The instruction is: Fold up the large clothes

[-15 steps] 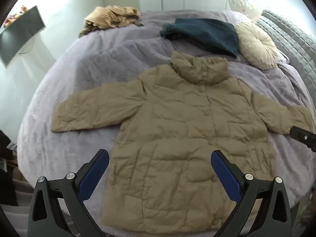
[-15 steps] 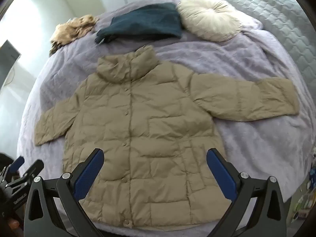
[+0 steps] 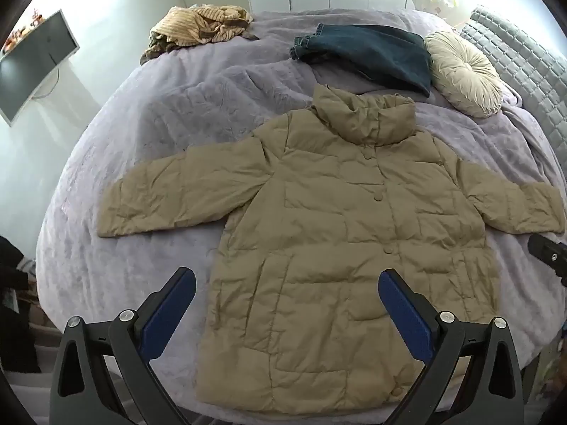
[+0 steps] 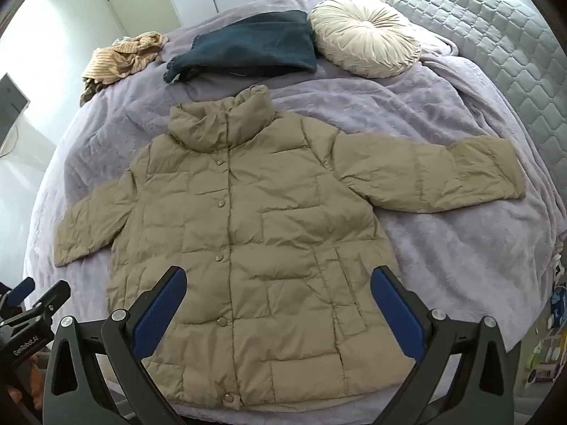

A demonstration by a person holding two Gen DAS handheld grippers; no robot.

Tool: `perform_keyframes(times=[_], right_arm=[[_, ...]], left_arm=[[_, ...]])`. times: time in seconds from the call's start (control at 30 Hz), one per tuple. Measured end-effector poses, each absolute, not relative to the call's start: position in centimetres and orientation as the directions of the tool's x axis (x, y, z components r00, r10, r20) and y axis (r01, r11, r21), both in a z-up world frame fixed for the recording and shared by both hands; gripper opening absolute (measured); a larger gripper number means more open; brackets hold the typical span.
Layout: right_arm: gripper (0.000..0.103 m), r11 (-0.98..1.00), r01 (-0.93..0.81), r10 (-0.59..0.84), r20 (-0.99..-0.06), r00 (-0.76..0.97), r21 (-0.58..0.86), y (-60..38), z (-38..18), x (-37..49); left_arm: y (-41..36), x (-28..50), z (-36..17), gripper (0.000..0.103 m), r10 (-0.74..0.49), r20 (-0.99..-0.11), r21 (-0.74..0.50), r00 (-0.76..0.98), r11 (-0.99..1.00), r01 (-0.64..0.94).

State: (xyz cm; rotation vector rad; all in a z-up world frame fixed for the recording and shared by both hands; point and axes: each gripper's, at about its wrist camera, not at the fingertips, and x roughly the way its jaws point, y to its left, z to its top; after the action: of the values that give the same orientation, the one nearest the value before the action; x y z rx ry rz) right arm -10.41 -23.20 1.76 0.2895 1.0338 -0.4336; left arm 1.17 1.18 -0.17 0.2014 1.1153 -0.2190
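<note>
Since the earlier frame, both of my views have slid a little to one side over the jacket, while the khaki quilted puffer jacket (image 3: 354, 248) itself has not shifted on the bed; nothing has been gripped or folded. From that I judge the folding has not begun, and I am only lining up over the garment.

It lies flat and face up on the lilac fleece blanket (image 3: 149, 163) that covers the bed, buttons closed, collar pointing away from me, both sleeves spread out to the sides, hem nearest to me. Beyond the collar sit a dark teal folded garment (image 3: 372, 53), a cream round pleated cushion (image 3: 464, 71) and, further left, a crumpled tan striped cloth (image 3: 202, 28), all apart from the jacket.

My left tool (image 3: 287, 301) hangs above the hem on the left half of the jacket, released, its blue pads spread wide with only air between them. My right tool (image 4: 278, 301) hovers over the lower front near the button line, likewise released and holding nothing. Both are tipped steeply downward toward the bed, side by side; the left tool shows at the lower left edge of the right wrist view.

I judge a sleeve is the sensible first thing to take and bring across the chest.
</note>
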Motion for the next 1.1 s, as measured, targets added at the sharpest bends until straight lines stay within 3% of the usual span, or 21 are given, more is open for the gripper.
perform_keyframes(times=[1.1], right_arm=[[0.103,0.866,0.499,-0.213,-0.888,0.407,0.021,-24.11,1.12,-11.03]], left_arm=[[1.29,0.46,-0.56,0.103,-0.042,-0.911,0.071,0.411,0.965,0.254]])
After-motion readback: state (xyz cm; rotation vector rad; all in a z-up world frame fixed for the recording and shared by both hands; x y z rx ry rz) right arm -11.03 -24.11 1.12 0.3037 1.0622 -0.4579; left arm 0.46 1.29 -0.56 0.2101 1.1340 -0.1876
